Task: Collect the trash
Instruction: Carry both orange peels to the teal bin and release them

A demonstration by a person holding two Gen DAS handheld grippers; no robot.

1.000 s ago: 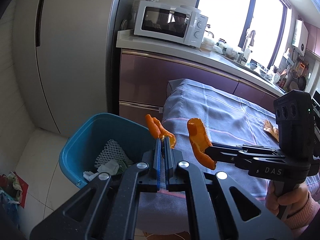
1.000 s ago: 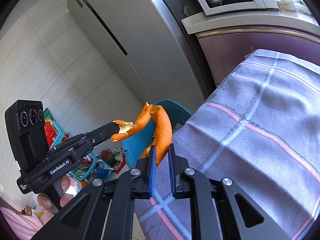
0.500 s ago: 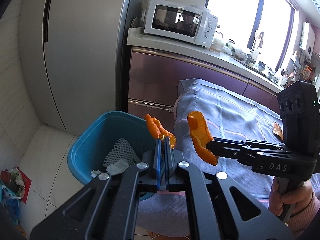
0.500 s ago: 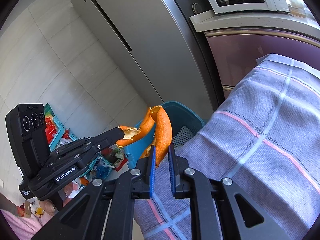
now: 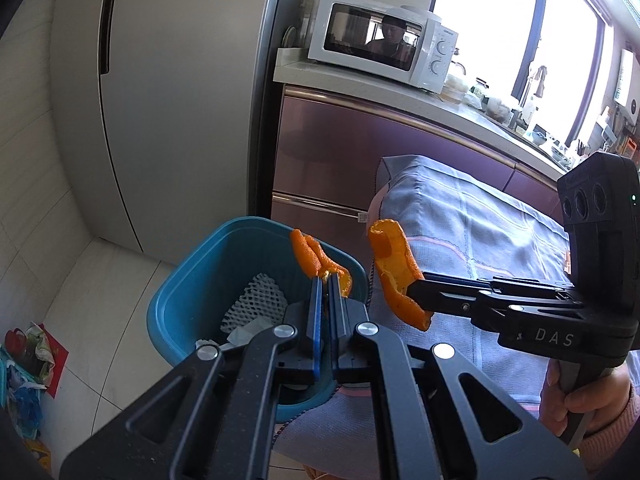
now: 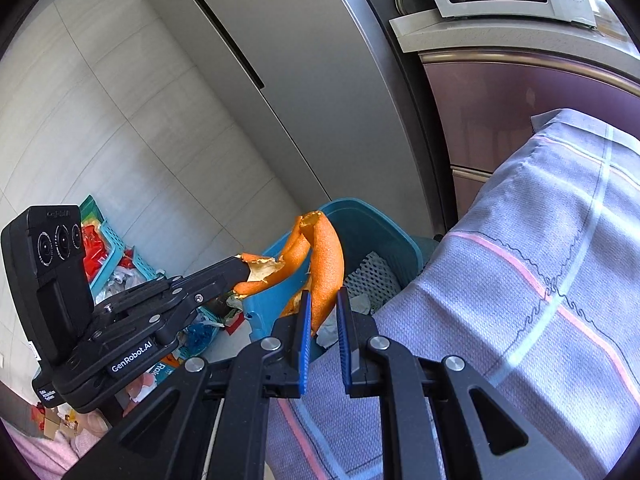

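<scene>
Two orange peels pinched between fingers.

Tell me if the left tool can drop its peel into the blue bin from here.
Probably yes. The left tool holds its orange peel right by the blue bin rim, nothing between; the right tool stays beside it over the cloth.

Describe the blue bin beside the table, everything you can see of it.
The blue bin looks like smooth teal plastic, with rounded corners, a rolled rim and an open top. It stands upright on the pale tiled floor, close against the cloth-covered table and in front of the purple cabinet. Inside lie a white foam net sleeve and crumpled whitish paper. Both grippers hold orange peel near its rim; neither visibly touches it. Its base is hidden.
</scene>
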